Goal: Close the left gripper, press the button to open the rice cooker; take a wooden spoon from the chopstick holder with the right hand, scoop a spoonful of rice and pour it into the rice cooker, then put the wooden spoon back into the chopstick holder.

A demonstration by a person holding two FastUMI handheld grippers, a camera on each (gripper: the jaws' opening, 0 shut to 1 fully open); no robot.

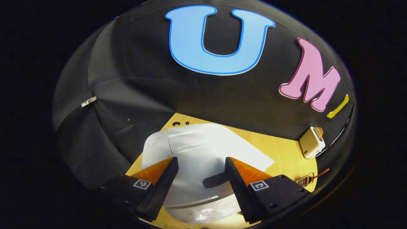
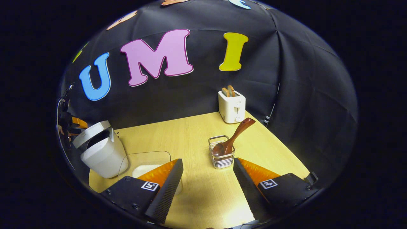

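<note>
Spread wide, the left gripper [image 1: 200, 187] hangs just above the white rice cooker [image 1: 197, 152], holding nothing. Across in the right gripper view, that cooker [image 2: 101, 152] stands at the desk's [image 2: 190, 133] left edge with its lid raised; a clear container of rice [image 2: 144, 165] sits beside it. Right gripper [image 2: 206, 187] is also spread and empty. Ahead, the wooden spoon [image 2: 232, 138] leans in the wire chopstick holder [image 2: 221, 156]. Far right at the back stands a toaster [image 2: 232, 106].
</note>
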